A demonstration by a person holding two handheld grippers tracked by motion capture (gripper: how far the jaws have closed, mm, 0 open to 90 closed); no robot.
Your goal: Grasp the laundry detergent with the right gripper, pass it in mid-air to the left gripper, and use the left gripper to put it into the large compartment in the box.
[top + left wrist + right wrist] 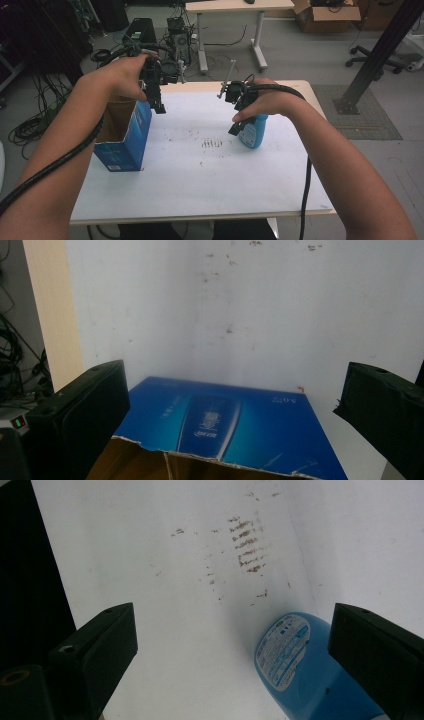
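Nearest to the camera in the high view are the two forearms coming up from the bottom edge, cables trailing back from each tool. The right gripper (235,131) hangs over the blue bottle (253,131), which lies on its side on the white table (200,185). In the right gripper view its jaws are spread wide, nothing pinched between them; the bottle (305,665) sits below and ahead of them, closer to the jaw on the right of that view, label up. I can't tell if that jaw touches it or just overlaps it. Ahead of the claw there's a patch of brownish smudges (245,550) on the tabletop.

The left gripper (159,107) is held up over the far top edge of the open blue box (125,145), which stands near the table's left edge. Its jaws are wide apart too, gripping nothing. In the left gripper view the box's blue side (225,425) and torn cardboard rim sit right under the claw, between the jaws but lower down.

Farther off: a second desk (235,7) and a cardboard carton (325,15) on the floor.
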